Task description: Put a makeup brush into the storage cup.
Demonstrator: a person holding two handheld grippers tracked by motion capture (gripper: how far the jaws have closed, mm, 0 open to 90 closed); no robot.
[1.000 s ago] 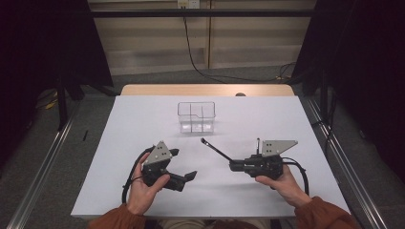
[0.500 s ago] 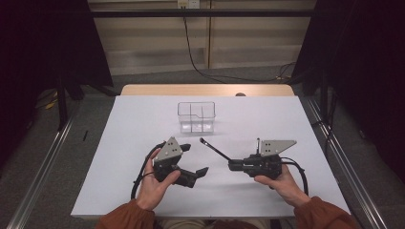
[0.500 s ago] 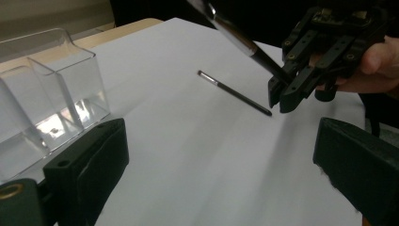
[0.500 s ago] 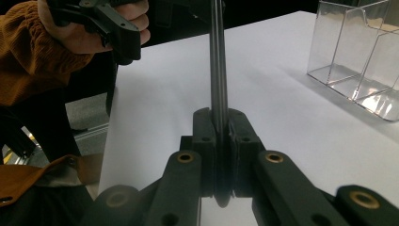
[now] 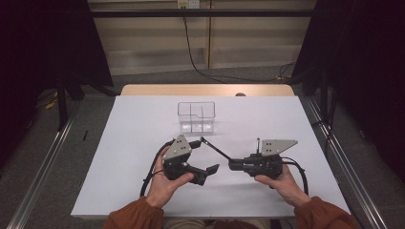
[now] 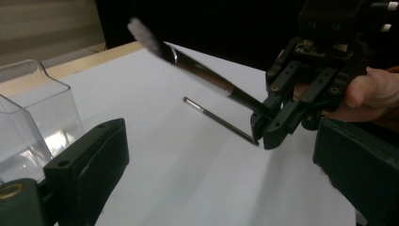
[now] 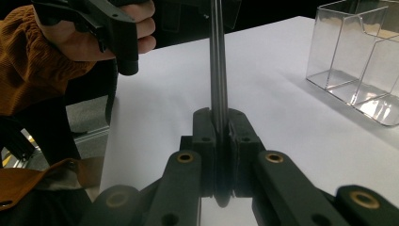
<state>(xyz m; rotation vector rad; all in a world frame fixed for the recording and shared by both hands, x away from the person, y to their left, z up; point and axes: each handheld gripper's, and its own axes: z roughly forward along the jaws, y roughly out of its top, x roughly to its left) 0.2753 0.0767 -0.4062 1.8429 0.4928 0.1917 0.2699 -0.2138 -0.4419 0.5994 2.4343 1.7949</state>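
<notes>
A slim makeup brush (image 5: 215,149) with a dark handle and pale bristles slants up off the table. My right gripper (image 5: 230,163) is shut on its handle end (image 7: 219,94), and the jaws point left. In the left gripper view the brush (image 6: 202,75) rises from the right gripper (image 6: 270,127) toward the upper left. My left gripper (image 5: 205,156) is open just left of the brush, whose bristle tip is near its far jaw. Its own jaws (image 6: 221,136) stand wide apart with nothing between the pads.
A clear divided plastic box (image 5: 197,117) stands on the white sheet (image 5: 143,124) beyond both grippers, close to the left jaw (image 6: 33,117). A thin dark line (image 6: 221,120) lies on the sheet under the brush; rod or shadow, I cannot tell.
The left gripper has moved right and a little forward, closing in on the brush tip. The right gripper and the brush have stayed put.
</notes>
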